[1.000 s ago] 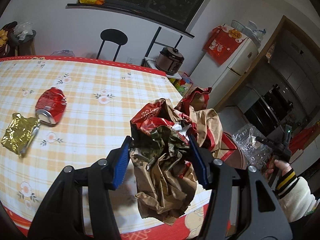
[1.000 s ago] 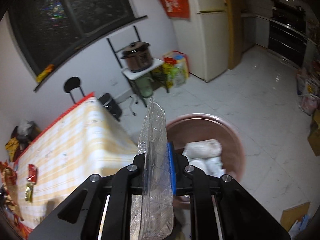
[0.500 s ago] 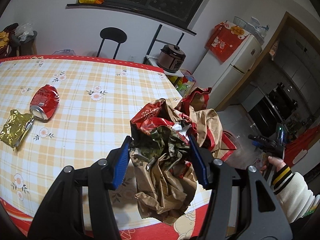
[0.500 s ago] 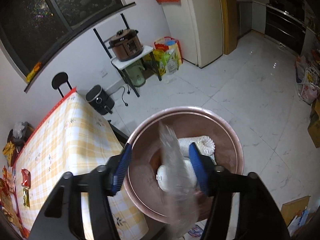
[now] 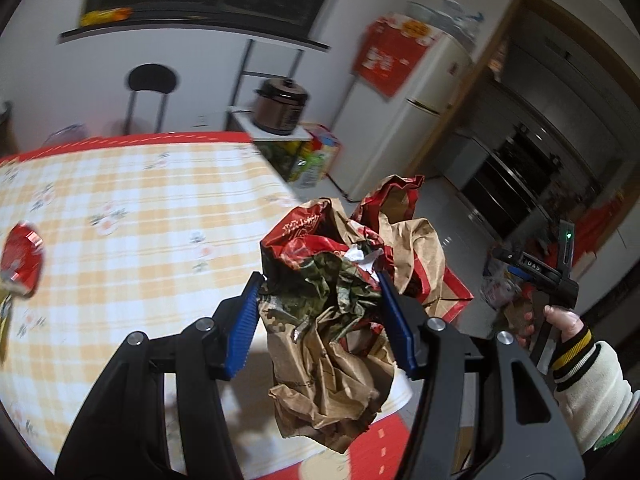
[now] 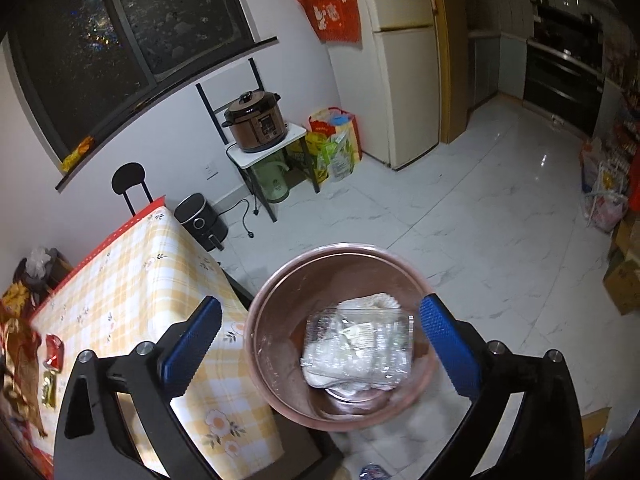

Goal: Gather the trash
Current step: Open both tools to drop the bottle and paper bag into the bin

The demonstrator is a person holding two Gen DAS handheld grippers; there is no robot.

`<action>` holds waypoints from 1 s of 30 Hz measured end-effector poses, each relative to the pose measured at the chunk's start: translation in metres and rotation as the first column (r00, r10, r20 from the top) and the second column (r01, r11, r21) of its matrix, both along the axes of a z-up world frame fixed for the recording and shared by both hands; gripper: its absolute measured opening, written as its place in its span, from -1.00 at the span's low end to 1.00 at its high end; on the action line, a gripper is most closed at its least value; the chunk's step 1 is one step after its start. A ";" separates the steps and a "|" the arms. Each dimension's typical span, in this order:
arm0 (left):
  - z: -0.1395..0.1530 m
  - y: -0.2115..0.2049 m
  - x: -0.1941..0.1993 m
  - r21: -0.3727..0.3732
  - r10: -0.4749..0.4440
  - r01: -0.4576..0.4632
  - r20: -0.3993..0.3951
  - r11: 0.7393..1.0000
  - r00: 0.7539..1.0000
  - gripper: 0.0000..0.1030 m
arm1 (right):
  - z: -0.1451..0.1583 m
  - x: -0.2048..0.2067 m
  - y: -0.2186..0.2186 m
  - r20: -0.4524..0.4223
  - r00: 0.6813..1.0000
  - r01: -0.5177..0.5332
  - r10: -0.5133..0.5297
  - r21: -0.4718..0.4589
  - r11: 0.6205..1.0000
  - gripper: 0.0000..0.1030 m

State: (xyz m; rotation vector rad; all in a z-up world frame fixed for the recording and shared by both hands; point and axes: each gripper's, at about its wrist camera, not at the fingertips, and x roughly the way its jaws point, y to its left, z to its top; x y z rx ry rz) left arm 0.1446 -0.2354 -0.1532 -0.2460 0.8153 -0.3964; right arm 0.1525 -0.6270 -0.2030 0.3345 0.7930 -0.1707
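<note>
My left gripper (image 5: 320, 312) is shut on a crumpled brown and red paper bag (image 5: 344, 320), held above the table's near right corner. A crushed red can (image 5: 20, 258) lies on the checked tablecloth (image 5: 140, 208) at the far left. My right gripper (image 6: 320, 332) hangs over a round pink bin (image 6: 260, 344) on the floor, its jaws opening wide with nothing pressed between them. A clear plastic container (image 6: 360, 352) lies inside the bin on white paper trash. In the right wrist view the red can (image 6: 54, 352) and a gold wrapper (image 6: 49, 390) lie on the table.
A person's sleeve and hand (image 5: 576, 356) hold the other gripper at the right of the left wrist view. Beyond the table stand a black chair (image 5: 150, 88), a rack with a brown cooker (image 6: 256, 122), an air fryer (image 6: 200, 220) and a fridge (image 6: 400, 60). White tiled floor (image 6: 500, 220) spreads to the right.
My right gripper let go of the clear plastic container, which dropped into the pink bin, and its jaws spread wide. My left gripper carried the paper bag rightward across the table, towards the bin's side.
</note>
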 end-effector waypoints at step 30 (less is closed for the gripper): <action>-0.001 -0.267 0.114 -0.071 -0.323 0.334 0.133 0.940 0.937 0.84 | 0.011 -0.096 -0.068 -0.019 0.988 0.154 -0.155 -0.045 0.987 0.90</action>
